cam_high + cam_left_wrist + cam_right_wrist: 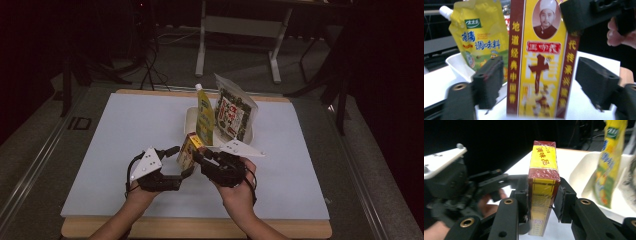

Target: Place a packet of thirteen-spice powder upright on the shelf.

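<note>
The yellow-and-maroon cardboard box (543,187), wrapped in clear shiny film, stands upright above the white tabletop (120,145), near the middle of its near edge. Its broad front carries a round portrait at the top, a red label under it and columns of yellow characters down 2 maroon side bands (541,60); its narrow side is yellow with maroon ends.

The right tool (541,200) grips the box by its 2 broad faces, both pads pressed against the film. The left tool (541,82) faces the box front with its jaws standing wide on either side of it, pads clear of the cardboard; no grip there.

Just beyond the box sits a shallow white plastic tray (190,120), toward the middle of the tabletop. In it stands a yellow spouted pouch (204,117) with a white cap and blue lettering, and beside that a clear bag with a dark, red-and-white label (234,112), leaning toward the far right. The pouch rises directly behind the box and the right tool, close to both.
</note>
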